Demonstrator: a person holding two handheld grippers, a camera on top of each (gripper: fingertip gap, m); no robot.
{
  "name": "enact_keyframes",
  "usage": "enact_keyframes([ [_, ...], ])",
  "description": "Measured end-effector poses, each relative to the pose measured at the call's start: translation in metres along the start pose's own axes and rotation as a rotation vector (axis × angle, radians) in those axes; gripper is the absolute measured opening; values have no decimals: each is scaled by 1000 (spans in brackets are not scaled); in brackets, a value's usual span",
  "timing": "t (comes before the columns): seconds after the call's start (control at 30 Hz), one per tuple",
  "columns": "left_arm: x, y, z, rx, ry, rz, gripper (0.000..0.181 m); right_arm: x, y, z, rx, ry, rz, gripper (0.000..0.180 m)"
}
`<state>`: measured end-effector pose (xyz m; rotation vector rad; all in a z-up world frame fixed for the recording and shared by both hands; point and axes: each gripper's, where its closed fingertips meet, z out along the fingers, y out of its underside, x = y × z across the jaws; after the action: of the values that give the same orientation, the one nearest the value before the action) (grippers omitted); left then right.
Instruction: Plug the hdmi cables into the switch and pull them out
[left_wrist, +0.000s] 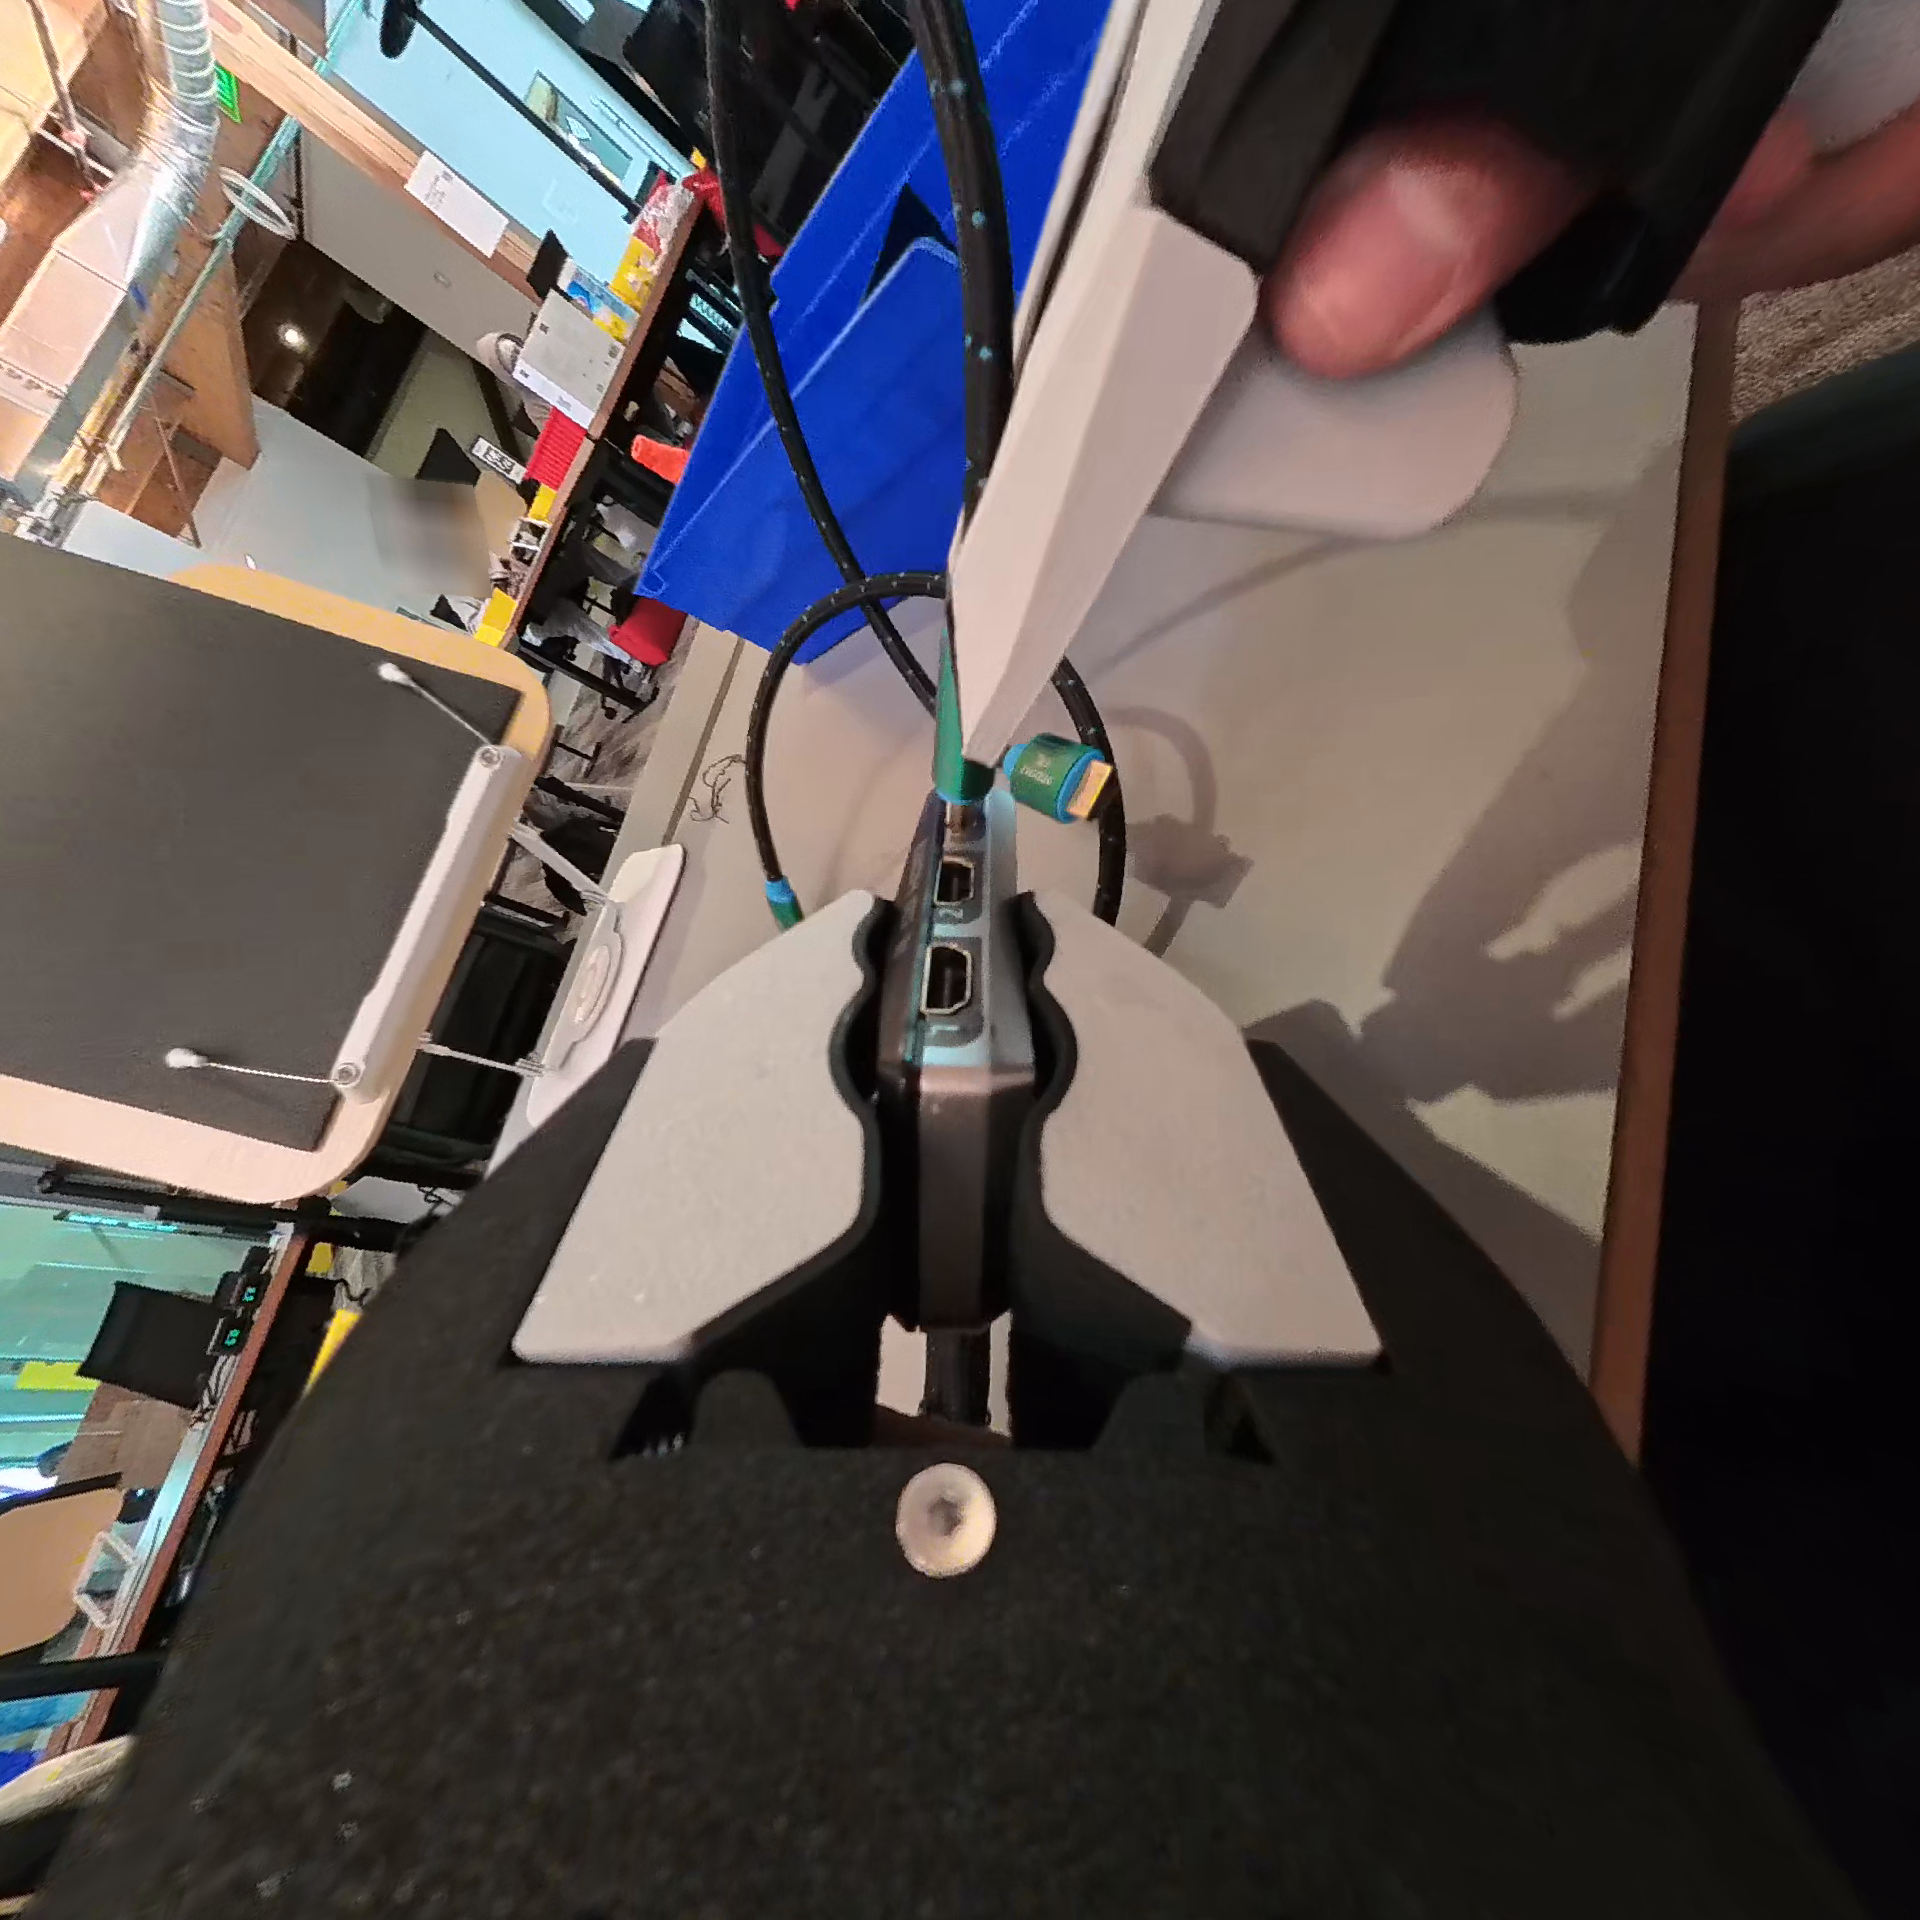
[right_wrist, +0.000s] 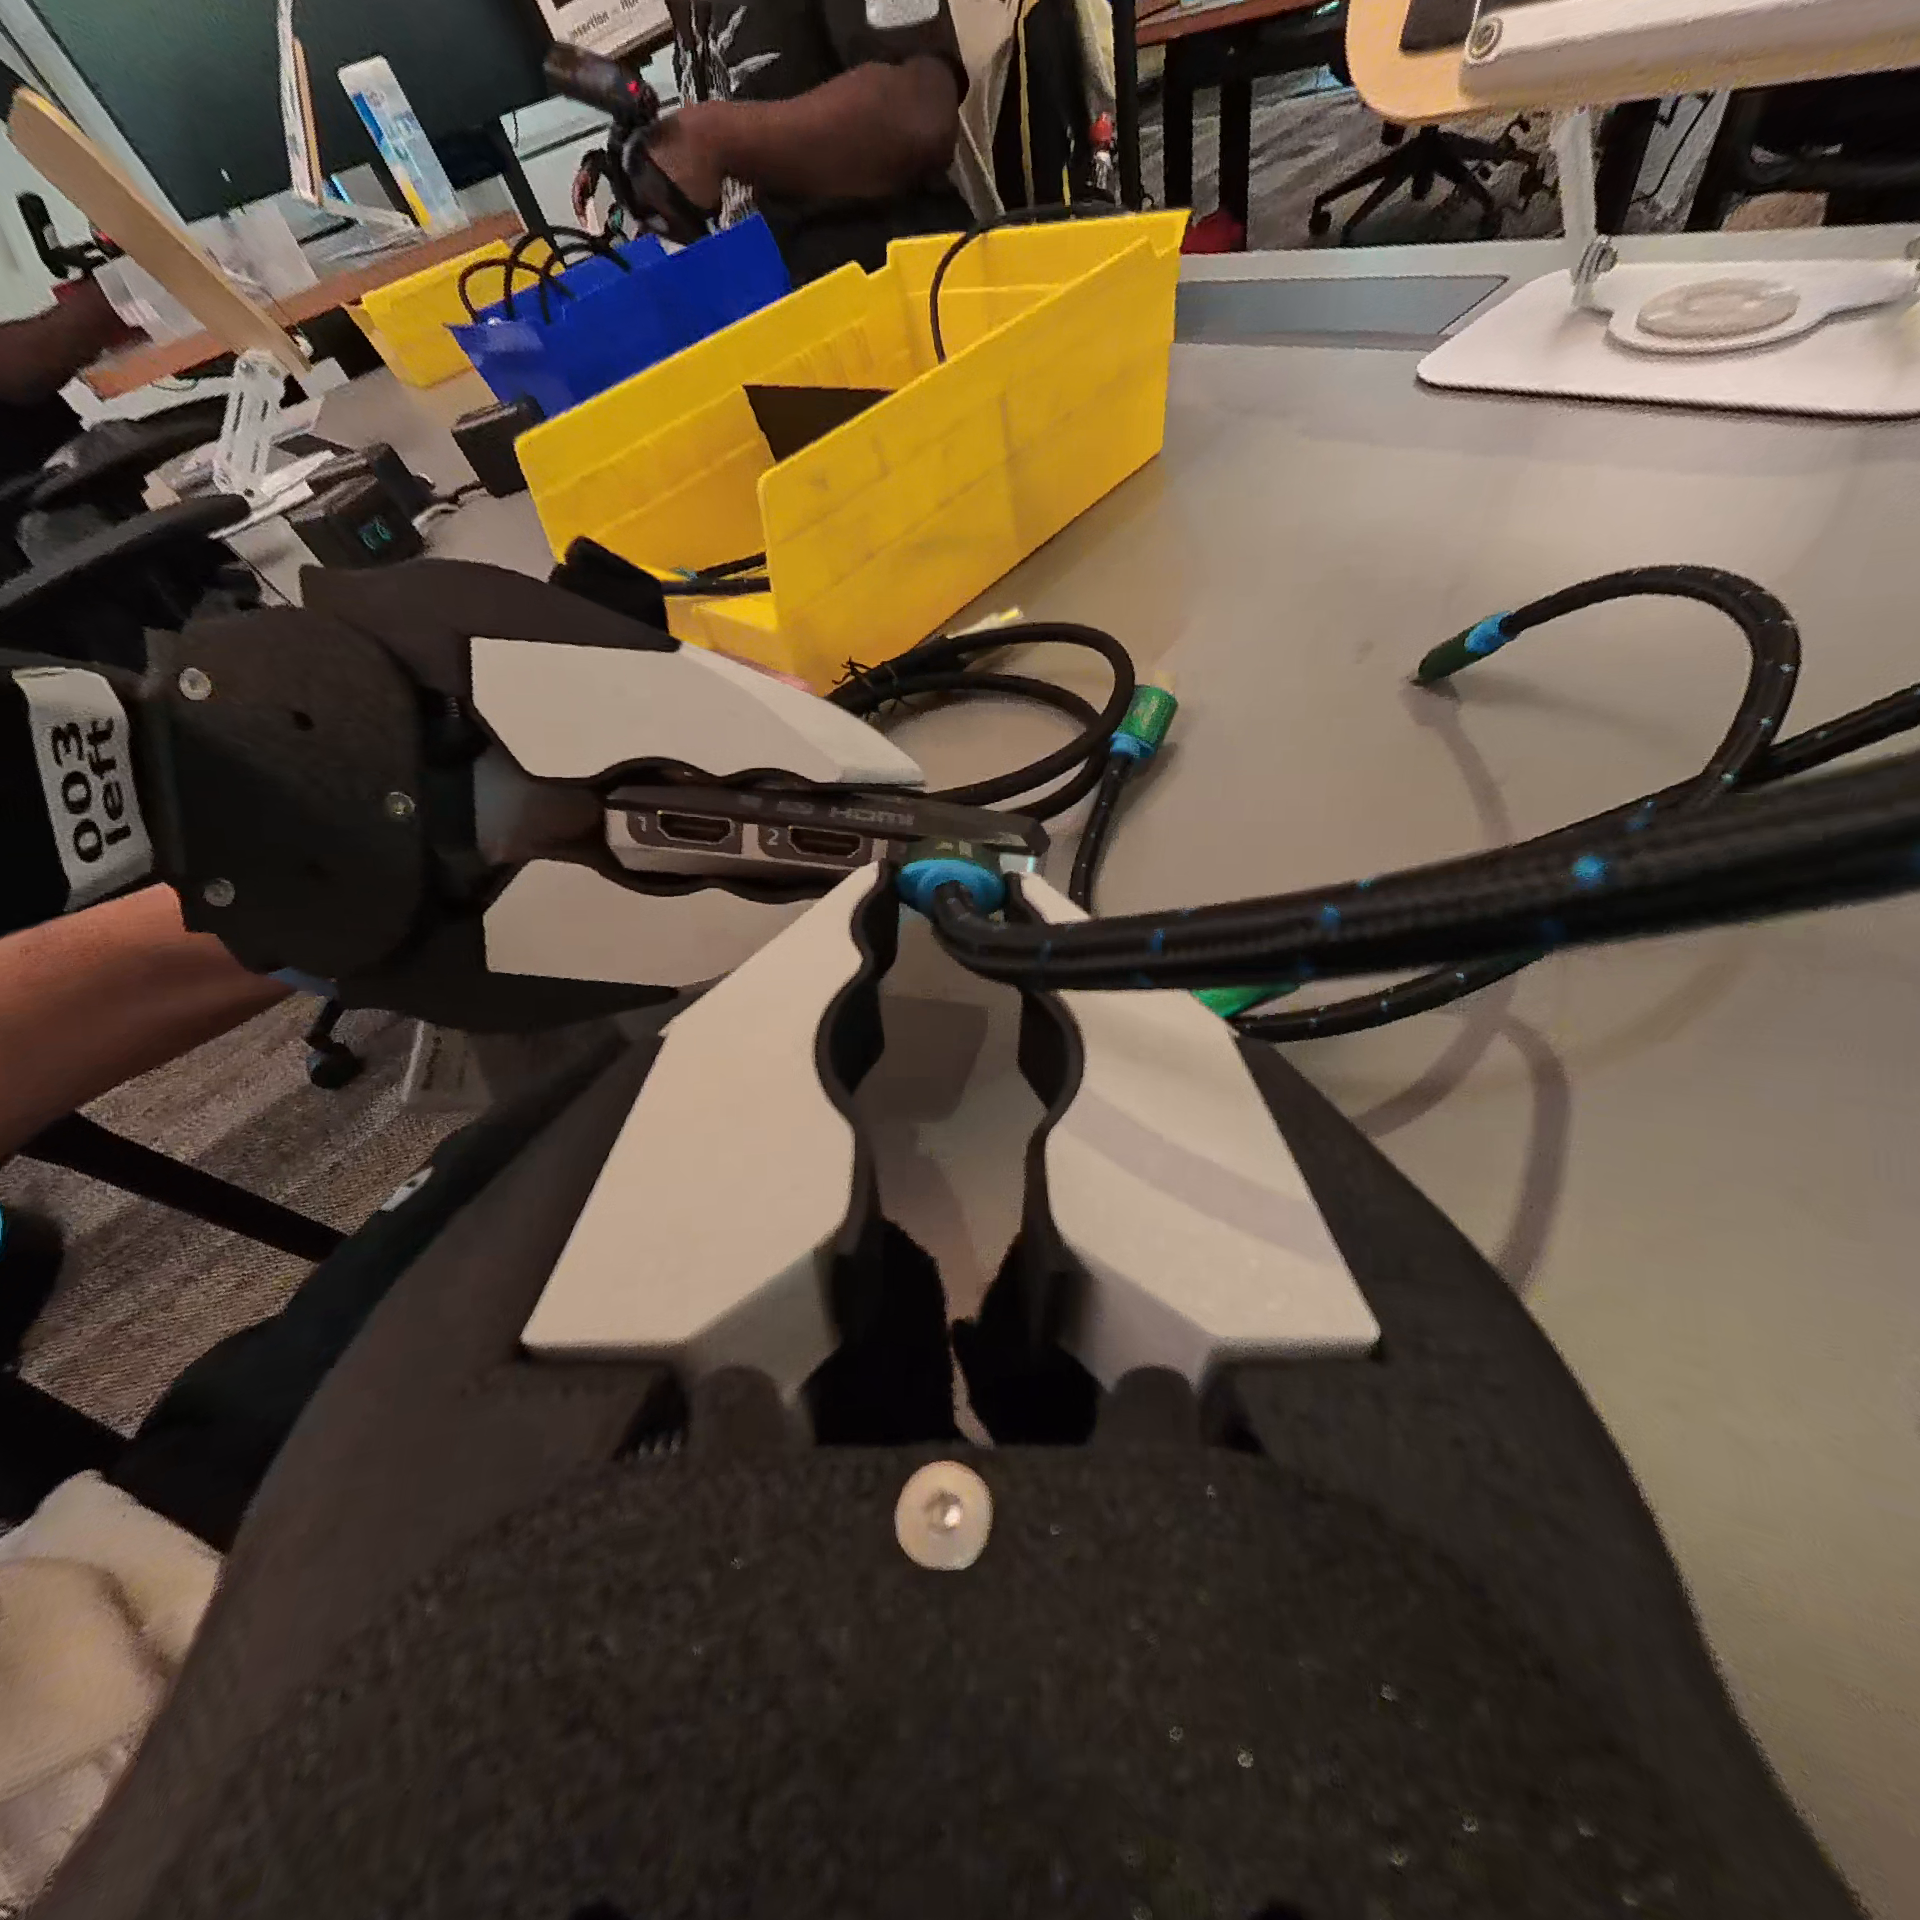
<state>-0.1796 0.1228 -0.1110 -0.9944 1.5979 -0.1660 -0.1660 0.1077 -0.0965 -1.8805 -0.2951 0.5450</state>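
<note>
My left gripper (left_wrist: 951, 914) is shut on the flat HDMI switch (left_wrist: 948, 1049) and holds it edge-on above the table. Two ports nearest the gripper are empty. A green HDMI plug (left_wrist: 961, 784) with a blue collar sits in the farthest port. My right gripper (right_wrist: 951, 883) is shut on that plug (right_wrist: 951, 878), with its braided black cable (right_wrist: 1455, 904) trailing off to the right. In the right wrist view the left gripper (right_wrist: 883, 826) holds the switch (right_wrist: 831, 831) level from the left. In the left wrist view the right gripper (left_wrist: 971, 758) comes down from the upper right.
A loose green plug (left_wrist: 1060, 779) with a gold tip lies on the grey table (right_wrist: 1455, 468); it also shows in the right wrist view (right_wrist: 1143, 717). Another cable end (right_wrist: 1455, 655) lies to the right. A yellow bin (right_wrist: 935, 436), blue bin (left_wrist: 831, 416) and white stand base (right_wrist: 1714, 332) stand behind. Less than 4 cm separates the two grippers' tips.
</note>
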Motion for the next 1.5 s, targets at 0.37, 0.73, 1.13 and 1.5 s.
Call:
enact_keyframes([
  [0.37,0,-4,4,-3,-17,27,21,5,-1,3,21,-55,78,20],
  [0.73,-28,4,0,30,-113,-115,22,8,-15,-15,106,-103,26,28],
  [1.13,-52,6,-9,102,-172,-314,22,65,-5,36,-82,-29,150,51],
  [1.5,-62,25,-13,24,-238,-333,23,69,5,32,-144,7,231,5],
])
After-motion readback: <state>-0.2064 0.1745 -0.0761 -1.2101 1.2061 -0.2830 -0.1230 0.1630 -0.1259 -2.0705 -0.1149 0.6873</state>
